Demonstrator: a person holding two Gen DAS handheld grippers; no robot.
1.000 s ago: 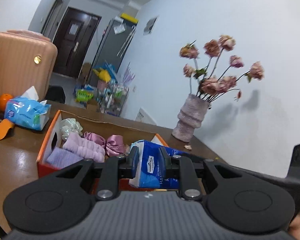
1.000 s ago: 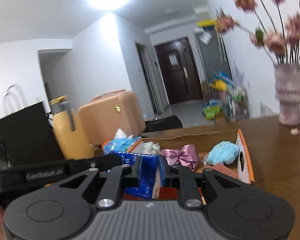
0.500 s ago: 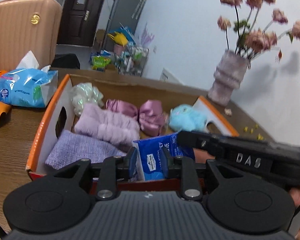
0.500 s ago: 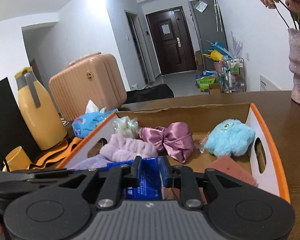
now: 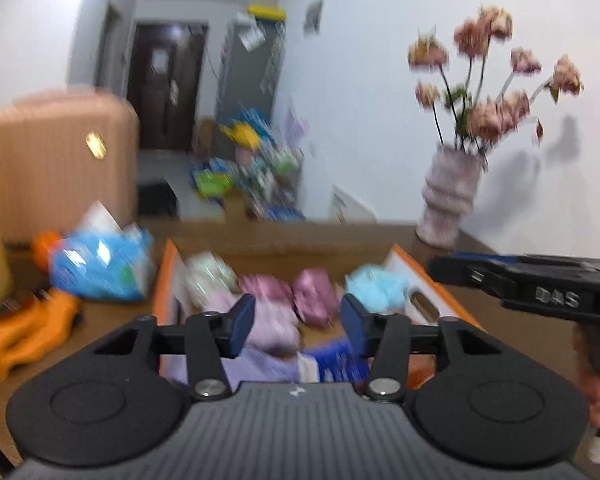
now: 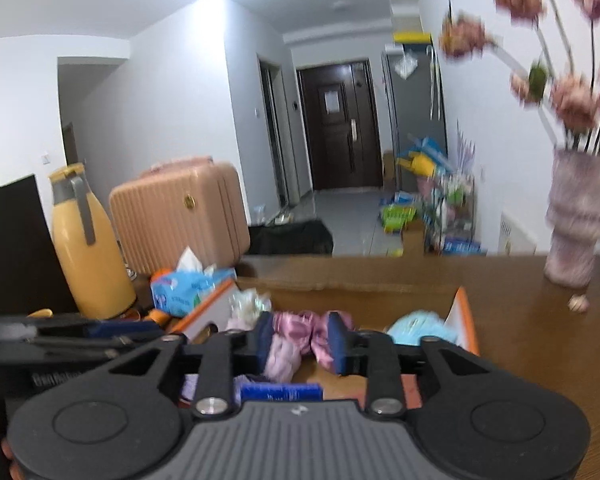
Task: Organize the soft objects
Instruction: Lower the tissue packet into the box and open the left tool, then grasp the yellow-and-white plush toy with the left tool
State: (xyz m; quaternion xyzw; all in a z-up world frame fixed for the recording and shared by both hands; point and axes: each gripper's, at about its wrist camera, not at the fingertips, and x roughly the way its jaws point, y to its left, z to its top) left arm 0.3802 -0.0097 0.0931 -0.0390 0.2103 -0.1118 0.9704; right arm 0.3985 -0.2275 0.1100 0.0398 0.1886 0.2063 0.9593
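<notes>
The blue pack [image 6: 280, 391] lies flat in the box [image 6: 466, 322], long axis across the view; its print is too blurred to read. Both the left gripper [image 5: 298, 326] and right gripper [image 6: 300, 343] are opening, holding nothing.

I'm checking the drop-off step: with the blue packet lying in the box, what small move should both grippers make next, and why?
Probably back both away. The blue packet lies in the orange-edged box; the left gripper and right gripper are opening with nothing pinched, so the drop looks done.
</notes>
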